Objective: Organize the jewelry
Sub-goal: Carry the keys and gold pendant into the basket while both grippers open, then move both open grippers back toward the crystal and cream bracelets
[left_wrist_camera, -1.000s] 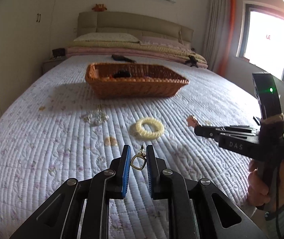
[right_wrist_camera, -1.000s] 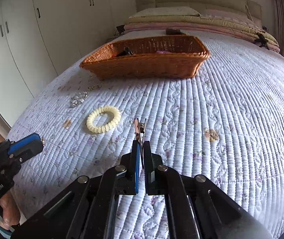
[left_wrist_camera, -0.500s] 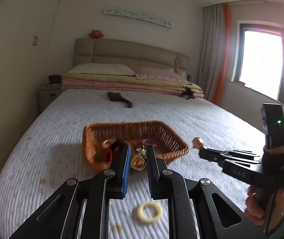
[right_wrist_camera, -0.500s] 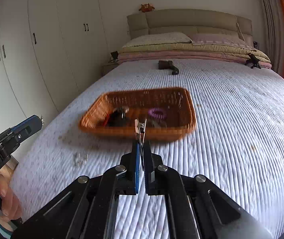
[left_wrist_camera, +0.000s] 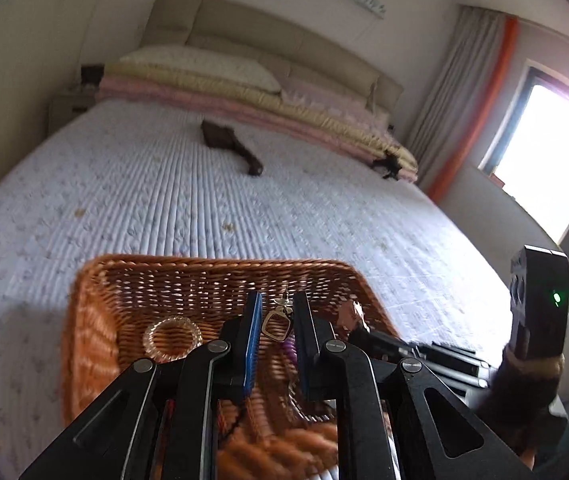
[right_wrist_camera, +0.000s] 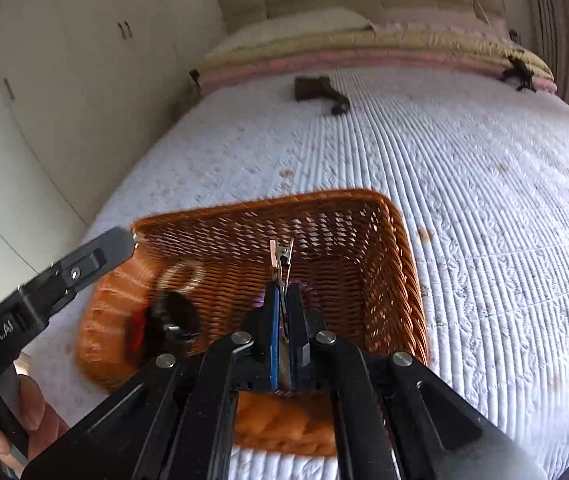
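Both grippers hang over the wicker basket on the bed. Left gripper is pinching a gold earring, right gripper is clamped tight on a metal hair clip. A clear ring already lies inside, near-left corner.

Below both claws sits a basket of woven wicker, rough and warm brown. Past it stretches a quilted cloth bedspread, matt and ribbed. The left claw pinches a shiny gold metal earring; the right claw pinches a glossy metal clip.
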Motion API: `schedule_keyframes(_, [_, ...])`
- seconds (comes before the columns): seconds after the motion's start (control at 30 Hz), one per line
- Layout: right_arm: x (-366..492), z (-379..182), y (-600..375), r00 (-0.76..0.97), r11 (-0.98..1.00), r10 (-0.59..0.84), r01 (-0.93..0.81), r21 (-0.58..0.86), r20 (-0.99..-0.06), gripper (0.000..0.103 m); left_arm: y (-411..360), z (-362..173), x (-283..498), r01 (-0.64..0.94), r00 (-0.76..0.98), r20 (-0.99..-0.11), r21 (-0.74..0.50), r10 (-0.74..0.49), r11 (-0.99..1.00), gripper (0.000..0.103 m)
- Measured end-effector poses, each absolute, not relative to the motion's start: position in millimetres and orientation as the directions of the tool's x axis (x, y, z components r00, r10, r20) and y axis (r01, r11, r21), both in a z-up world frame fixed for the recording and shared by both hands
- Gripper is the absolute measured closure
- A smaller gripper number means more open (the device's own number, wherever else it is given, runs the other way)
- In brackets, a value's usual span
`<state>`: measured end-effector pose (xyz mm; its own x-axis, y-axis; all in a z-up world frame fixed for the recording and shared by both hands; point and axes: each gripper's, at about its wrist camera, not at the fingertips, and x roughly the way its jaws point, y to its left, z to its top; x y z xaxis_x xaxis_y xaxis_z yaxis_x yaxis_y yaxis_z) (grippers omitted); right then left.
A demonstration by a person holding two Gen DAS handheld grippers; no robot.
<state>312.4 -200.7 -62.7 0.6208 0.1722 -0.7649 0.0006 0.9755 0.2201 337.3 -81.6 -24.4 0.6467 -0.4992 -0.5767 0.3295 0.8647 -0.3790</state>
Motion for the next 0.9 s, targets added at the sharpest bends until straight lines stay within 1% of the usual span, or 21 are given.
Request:
schedule_keyframes(0.07, [314.3,-73.4,-199.3,0.601,0.978,0.162,0.010,0.210,-0.783,0.099,-86.5,-36.5,349.3,0.305,0.629,-0.602,-0.392,-0.492,0.868,0.088])
schedule_keyframes(0.2, [321.3,-87.5,-199.4,0.571,0.982,0.152,0.008,0.191,-0.807,0.099,-91.2,-51.9,355.6,0.287,0.608,-0.619,-0.412,-0.497,0.865,0.088])
schedule_keyframes(0.3, [320.5,-91.7,-196.7,0.570,0.987,0.135,-0.007,0.159,-0.811,0.099,-93.4,-58.6,358.4,0.284,0.593,-0.638,-0.405,-0.491,0.869,0.087])
schedule_keyframes(0.53, [316.5,-91.6,-197.8,0.572,0.985,0.146,-0.012,0.169,-0.807,0.098,-94.9,-64.3,361.3,0.293,0.571,-0.648,-0.413,-0.504,0.862,0.085])
schedule_keyframes(0.57, [314.5,-90.0,-198.3,0.577,0.984,0.156,-0.019,0.178,-0.802,0.098,-93.9,-63.6,360.8,0.291,0.572,-0.646,-0.417,-0.506,0.861,0.083])
schedule_keyframes(0.6, [312.3,-88.1,-198.4,0.581,0.982,0.166,-0.028,0.184,-0.797,0.098,-92.7,-62.5,360.0,0.286,0.572,-0.647,-0.418,-0.504,0.862,0.071])
schedule_keyframes(0.63, [310.7,-85.9,-197.7,0.585,0.982,0.172,-0.034,0.187,-0.792,0.098,-91.2,-61.5,361.2,0.280,0.572,-0.650,-0.419,-0.501,0.864,0.056])
schedule_keyframes(0.67, [306.4,-83.1,-198.3,0.594,0.980,0.180,-0.041,0.194,-0.784,0.098,-88.2,-58.5,357.5,0.278,0.578,-0.642,-0.426,-0.504,0.861,0.053])
schedule_keyframes(0.83, [280.1,-64.4,-202.5,0.632,0.975,0.199,-0.053,0.215,-0.749,0.096,-72.4,-36.0,327.3,0.298,0.615,-0.607,-0.413,-0.504,0.861,0.053])
schedule_keyframes(0.87, [273.8,-60.5,-201.7,0.640,0.976,0.195,-0.054,0.210,-0.743,0.095,-67.5,-30.0,318.4,0.306,0.624,-0.594,-0.412,-0.507,0.859,0.053])
schedule_keyframes(0.9, [267.2,-56.3,-200.6,0.649,0.978,0.189,-0.054,0.203,-0.737,0.089,-60.7,-21.7,306.0,0.311,0.636,-0.581,-0.409,-0.508,0.858,0.053])
